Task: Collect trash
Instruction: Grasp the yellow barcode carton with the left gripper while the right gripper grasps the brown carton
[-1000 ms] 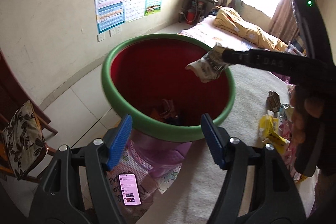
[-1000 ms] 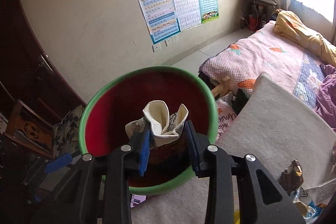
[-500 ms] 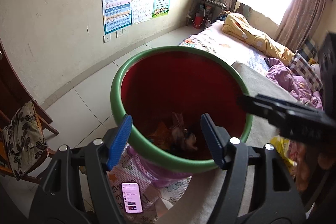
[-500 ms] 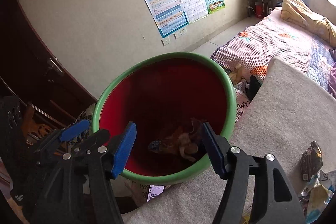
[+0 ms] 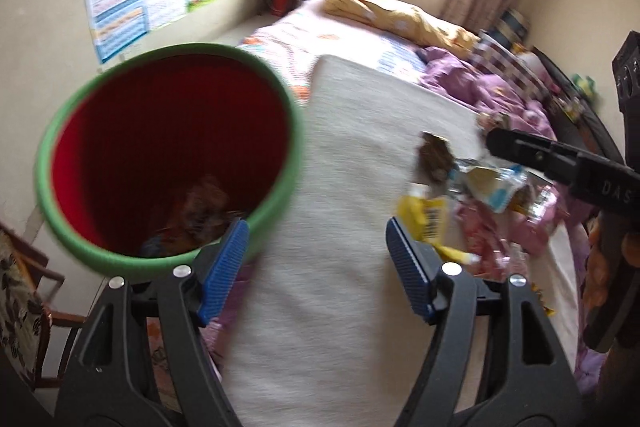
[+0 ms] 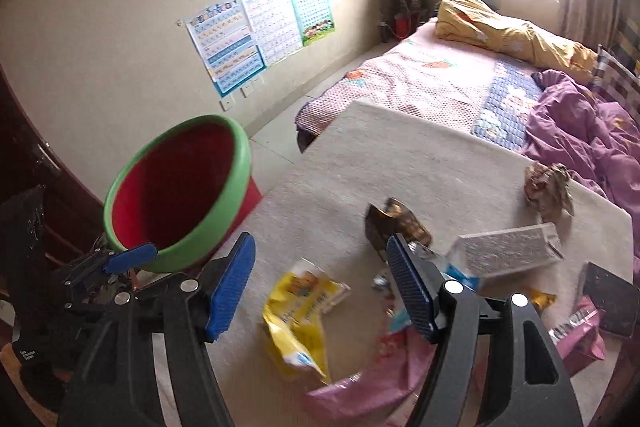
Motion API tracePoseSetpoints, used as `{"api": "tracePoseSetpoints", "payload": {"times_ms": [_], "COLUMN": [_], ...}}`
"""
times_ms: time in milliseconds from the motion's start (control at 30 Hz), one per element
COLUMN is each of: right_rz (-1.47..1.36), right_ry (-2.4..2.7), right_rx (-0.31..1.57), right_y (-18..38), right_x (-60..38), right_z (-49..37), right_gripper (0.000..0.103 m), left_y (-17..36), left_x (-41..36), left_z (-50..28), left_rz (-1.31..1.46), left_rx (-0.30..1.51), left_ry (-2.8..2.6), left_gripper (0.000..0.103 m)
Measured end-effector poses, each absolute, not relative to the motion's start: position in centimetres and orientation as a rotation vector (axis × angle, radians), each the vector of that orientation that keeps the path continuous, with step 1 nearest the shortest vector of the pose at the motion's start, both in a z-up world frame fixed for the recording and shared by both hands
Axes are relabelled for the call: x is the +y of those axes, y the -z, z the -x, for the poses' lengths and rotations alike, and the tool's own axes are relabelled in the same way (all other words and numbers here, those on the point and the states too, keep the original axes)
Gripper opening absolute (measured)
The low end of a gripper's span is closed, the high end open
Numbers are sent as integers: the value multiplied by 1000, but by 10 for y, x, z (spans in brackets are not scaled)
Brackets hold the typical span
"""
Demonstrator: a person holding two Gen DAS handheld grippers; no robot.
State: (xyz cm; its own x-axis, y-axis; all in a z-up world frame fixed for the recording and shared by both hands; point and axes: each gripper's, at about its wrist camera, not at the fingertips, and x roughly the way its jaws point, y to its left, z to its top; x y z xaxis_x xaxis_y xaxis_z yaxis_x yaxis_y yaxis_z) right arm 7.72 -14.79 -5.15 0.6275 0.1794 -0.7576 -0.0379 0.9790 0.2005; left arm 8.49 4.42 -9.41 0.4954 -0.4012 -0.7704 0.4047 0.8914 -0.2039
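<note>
A red bin with a green rim stands at the left edge of a beige table, with trash at its bottom. My left gripper is open and empty, over the table between the bin and the trash pile. My right gripper is open and empty above a yellow wrapper. A dark brown wrapper, a white-blue carton, pink wrappers and a crumpled brown wrapper lie on the table.
A bed with yellow and purple bedding lies behind the table. Posters hang on the wall. A wooden chair stands left of the bin. The right gripper's black body shows at the right of the left wrist view.
My right gripper opened over the bin and dropped the crumpled wrapper in. Both grippers then swung right, away from the bin, toward the trash pile on the table.
</note>
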Motion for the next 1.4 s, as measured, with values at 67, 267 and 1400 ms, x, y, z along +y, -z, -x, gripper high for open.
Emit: {"api": "tracePoseSetpoints", "payload": {"times_ms": [67, 267, 1400], "right_rz": [-192, -254, 57], "right_ry": [-101, -67, -217], "right_rx": [889, 910, 1200], "right_y": [56, 72, 144], "right_x": [-162, -194, -174], "right_z": [-62, -28, -170], "right_gripper": [67, 67, 56], "left_y": [96, 124, 120], "left_x": [20, -29, 10], "left_z": [-84, -77, -37], "left_rz": [-22, -36, 132], "left_rx": [959, 1071, 1032], "left_ry": [554, 593, 347], "left_gripper": [71, 73, 58]}}
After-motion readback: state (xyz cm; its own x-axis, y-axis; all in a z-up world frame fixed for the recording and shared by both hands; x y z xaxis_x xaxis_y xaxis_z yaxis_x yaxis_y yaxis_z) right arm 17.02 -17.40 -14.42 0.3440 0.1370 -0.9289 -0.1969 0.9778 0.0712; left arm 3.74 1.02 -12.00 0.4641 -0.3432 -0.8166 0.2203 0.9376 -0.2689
